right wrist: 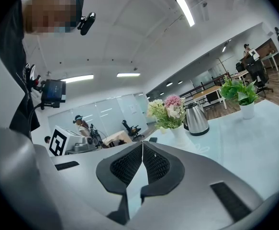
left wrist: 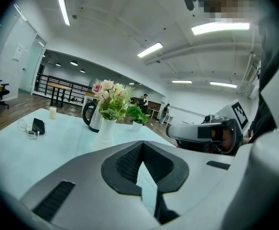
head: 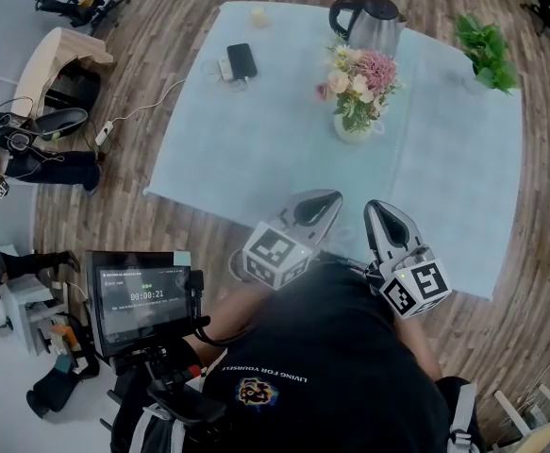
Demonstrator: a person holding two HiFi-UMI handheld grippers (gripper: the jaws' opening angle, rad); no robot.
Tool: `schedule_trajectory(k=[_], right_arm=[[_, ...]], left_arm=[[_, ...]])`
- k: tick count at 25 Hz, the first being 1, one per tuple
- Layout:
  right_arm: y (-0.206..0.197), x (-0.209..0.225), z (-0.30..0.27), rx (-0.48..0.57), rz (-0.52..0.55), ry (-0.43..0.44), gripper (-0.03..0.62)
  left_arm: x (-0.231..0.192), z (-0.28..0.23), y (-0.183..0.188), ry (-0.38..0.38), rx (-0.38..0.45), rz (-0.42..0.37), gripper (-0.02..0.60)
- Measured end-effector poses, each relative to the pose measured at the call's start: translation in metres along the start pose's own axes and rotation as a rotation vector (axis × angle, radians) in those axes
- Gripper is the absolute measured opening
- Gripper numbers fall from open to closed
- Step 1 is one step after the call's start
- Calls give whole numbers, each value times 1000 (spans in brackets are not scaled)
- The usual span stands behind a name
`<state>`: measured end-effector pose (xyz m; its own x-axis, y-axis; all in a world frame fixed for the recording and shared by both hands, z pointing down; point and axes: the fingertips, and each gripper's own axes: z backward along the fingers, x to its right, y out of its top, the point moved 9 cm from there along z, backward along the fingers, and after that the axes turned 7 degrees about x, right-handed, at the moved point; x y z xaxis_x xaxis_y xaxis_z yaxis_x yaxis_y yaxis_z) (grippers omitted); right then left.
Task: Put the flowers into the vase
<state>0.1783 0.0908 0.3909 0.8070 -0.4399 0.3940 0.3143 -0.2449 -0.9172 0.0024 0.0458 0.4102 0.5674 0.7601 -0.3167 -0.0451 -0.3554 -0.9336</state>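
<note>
Open-plan office, wood floor, pale blue-green cloth-covered surface (head: 256,159) sitting mid-room. Task is looking done: the pink-and-cream flower bunch (head: 361,75) is already standing upright in the white ceramic vase (head: 350,128), stems inside and blooms above the rim. No loose stems are showing on the surface in any view, so I'm judging nothing is left to load (can't rule out something hiding behind the person's torso at the near edge).

Left gripper (head: 324,199) is hovering over the near edge of the surface. Its ribbed black fingers (left wrist: 125,165) are pressing together with nothing between them. Right gripper (head: 376,208) is sitting just beside it, fingers (right wrist: 125,166) likewise closed on nothing. Both are pointing toward the vase.

Vase and flowers are standing well apart from both sets of fingers, further in on the surface, no contact. From the left gripper view the vase is showing ahead and a bit left of the finger line. From the right gripper view it is showing ahead and a bit right. So the bunch is sitting roughly on the line running out between the two grippers.

Brushed-steel electric kettle (head: 369,22) is standing just behind the vase. Leafy green plant in a white pot (head: 487,50) is sitting at the far right corner. Neither is touching the vase.
</note>
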Motion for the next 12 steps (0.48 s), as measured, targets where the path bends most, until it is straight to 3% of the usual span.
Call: schedule_trajectory(k=[12], right_arm=[[0,-1,3,-1,1,-10,20]], left_arm=[[3,0,-1,-10,-1,0,8]])
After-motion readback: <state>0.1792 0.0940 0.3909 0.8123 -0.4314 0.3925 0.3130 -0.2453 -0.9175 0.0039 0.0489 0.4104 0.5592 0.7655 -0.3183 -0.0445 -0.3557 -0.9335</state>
